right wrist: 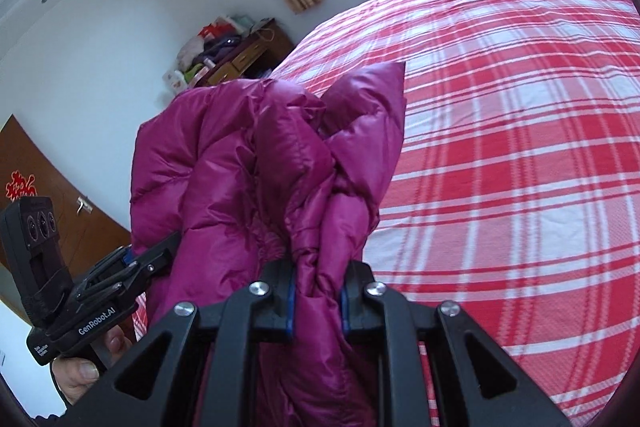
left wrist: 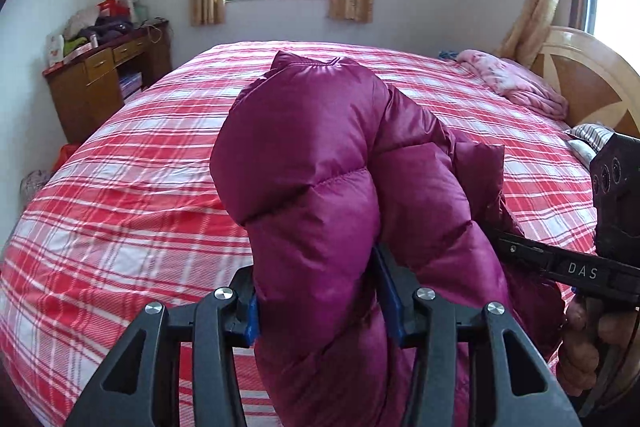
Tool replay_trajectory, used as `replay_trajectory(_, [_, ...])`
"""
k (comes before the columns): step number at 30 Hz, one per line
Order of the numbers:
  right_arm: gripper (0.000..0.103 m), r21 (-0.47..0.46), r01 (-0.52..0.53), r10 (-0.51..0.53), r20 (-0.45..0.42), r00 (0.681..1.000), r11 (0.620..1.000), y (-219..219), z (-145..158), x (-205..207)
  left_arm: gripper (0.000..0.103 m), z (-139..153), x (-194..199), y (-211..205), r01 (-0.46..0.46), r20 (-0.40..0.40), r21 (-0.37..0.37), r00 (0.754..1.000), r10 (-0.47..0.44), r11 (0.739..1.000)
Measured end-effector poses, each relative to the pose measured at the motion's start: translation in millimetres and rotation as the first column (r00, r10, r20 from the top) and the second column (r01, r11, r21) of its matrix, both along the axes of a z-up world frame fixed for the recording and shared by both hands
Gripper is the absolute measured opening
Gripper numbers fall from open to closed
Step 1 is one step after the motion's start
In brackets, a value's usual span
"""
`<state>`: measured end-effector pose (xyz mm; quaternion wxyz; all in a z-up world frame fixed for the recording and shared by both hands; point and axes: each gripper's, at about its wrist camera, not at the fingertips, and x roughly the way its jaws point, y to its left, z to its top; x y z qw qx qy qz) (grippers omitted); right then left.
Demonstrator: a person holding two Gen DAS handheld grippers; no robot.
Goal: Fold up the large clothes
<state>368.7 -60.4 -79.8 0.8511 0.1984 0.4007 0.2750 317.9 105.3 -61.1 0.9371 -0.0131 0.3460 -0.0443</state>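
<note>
While aloft, jacket [left wrist: 320, 163] above bed [left wrist: 120, 187].

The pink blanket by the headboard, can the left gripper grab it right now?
Probably not. The left gripper is clamped on the purple puffy jacket, and the pink blanket lies far across the bed.

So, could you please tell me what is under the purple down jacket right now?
The purple down jacket, clamped in the left gripper and right gripper, hangs over the red plaid bedspread. The stretch of bed directly beneath it is covered.
</note>
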Motion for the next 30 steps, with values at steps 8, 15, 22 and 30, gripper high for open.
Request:
replay_trajectory(8, [0.019, -0.003, -0.078, 0.078, -0.018, 0.997, 0.997, 40, -13, 31, 0.048, -6, -11, 39, -0.071, -0.003, 0.0, 0.997, 0.071, 0.997])
replay_trajectory(15, [0.019, -0.004, -0.136, 0.135, -0.048, 0.99, 0.991, 72, -27, 50, 0.048, -17, -13, 70, -0.132, -0.022, -0.001, 0.991, 0.132, 0.991])
replay_trajectory(22, [0.019, -0.034, -0.156, 0.154, -0.062, 0.986, 0.987, 91, -41, 59, 0.048, -33, -9, 89, -0.156, -0.035, 0.009, 0.987, 0.156, 0.988])
replay_trajectory(30, [0.025, -0.09, -0.123, 0.115, -0.091, 0.989, 0.988, 87, -62, 71, 0.07, -61, -5, 98, -0.195, -0.042, 0.046, 0.98, 0.197, 0.98])
